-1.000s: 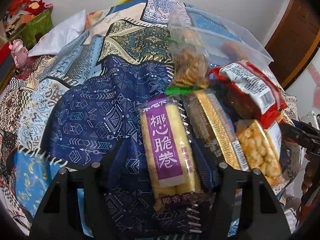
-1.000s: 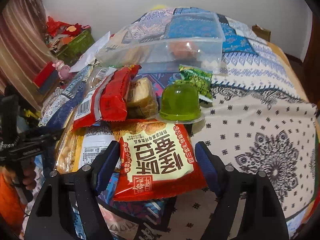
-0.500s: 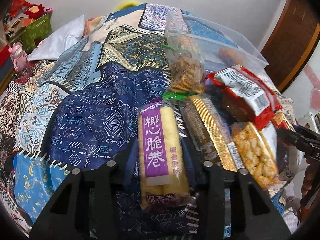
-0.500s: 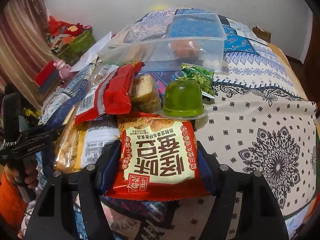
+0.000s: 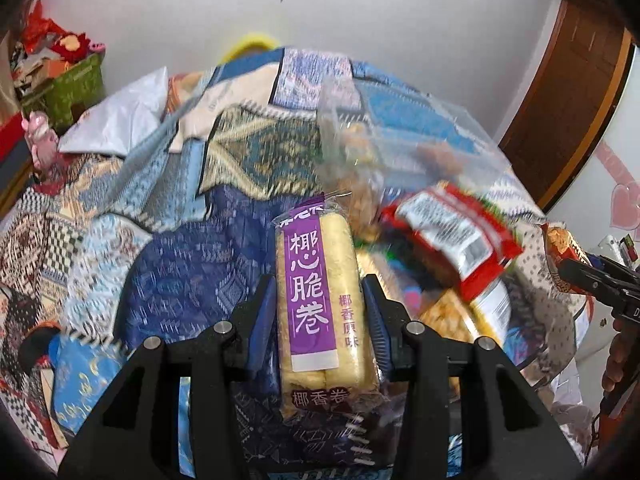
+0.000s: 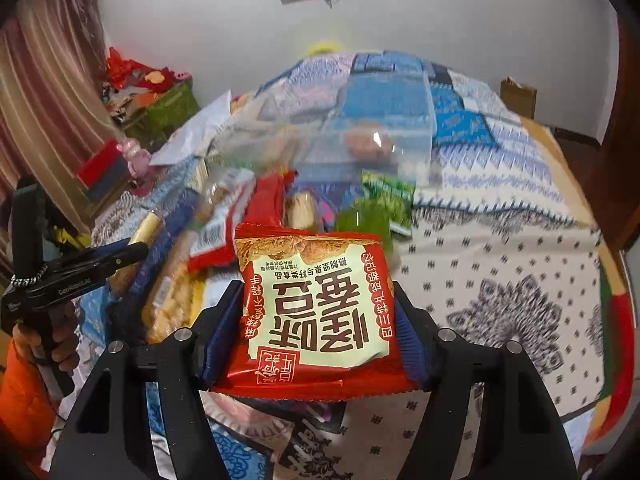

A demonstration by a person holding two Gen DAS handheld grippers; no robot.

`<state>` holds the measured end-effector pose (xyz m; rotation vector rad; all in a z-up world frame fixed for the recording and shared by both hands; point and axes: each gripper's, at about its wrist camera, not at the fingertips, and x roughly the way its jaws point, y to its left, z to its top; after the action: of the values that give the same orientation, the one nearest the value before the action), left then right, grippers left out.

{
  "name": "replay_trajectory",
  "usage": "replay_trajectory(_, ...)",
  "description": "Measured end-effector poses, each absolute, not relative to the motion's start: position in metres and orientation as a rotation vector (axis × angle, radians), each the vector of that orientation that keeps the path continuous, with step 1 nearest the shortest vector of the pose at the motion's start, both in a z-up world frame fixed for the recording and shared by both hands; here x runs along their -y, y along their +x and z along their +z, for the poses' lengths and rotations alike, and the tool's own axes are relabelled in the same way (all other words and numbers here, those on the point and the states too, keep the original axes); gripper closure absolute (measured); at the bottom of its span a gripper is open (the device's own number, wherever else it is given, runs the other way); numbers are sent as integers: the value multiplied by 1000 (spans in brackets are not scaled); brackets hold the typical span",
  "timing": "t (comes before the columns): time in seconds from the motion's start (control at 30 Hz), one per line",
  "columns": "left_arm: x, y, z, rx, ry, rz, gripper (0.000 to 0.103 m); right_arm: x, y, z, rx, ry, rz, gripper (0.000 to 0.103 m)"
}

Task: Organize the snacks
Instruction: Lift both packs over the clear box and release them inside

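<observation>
My left gripper [image 5: 320, 300] is shut on a purple-labelled pack of yellow coconut rolls [image 5: 320, 304] and holds it above the bedspread. My right gripper [image 6: 318, 304] is shut on a red and cream snack bag [image 6: 316, 304], lifted off the pile. A clear plastic box [image 6: 360, 136] stands behind the snack pile on the bed. It also shows in the left wrist view [image 5: 420, 132]. The left gripper [image 6: 80, 268] appears at the left of the right wrist view. The right gripper [image 5: 592, 276] appears at the right edge of the left wrist view.
Loose snacks lie on the patterned bedspread [image 6: 500, 272]: a red packet [image 5: 452, 228], a green packet [image 6: 384, 200], a pack of yellow puffs [image 5: 452, 316]. A white pillow [image 5: 120, 116] lies at the far left. A wooden door [image 5: 568, 112] stands at the right.
Both grippers have closed on their packs and lifted them off the bed. The view has tilted up, and the background is blurred by motion.
</observation>
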<state>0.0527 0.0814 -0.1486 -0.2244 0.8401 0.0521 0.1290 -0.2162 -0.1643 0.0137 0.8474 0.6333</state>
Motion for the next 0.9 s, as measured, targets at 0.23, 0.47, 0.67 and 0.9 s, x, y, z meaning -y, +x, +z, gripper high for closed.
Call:
replay_trajectory(0.23,-77,71,-117,-760,-212,31,60,217,143,-137,-759,23,620,37)
replay_trajectory(0.47,-64,101,-92,-696,-192,-1,60,210,166,-118,-697,18,612,37)
replay_trajectory(0.67,-55,132,-84,-670,-194,-28,60,196,189,-110,-665,6,621,37)
replay_trajectory(0.9,-51,172,-85,-672,-191,-40,60,176,218,-110,-657,-6,630,37)
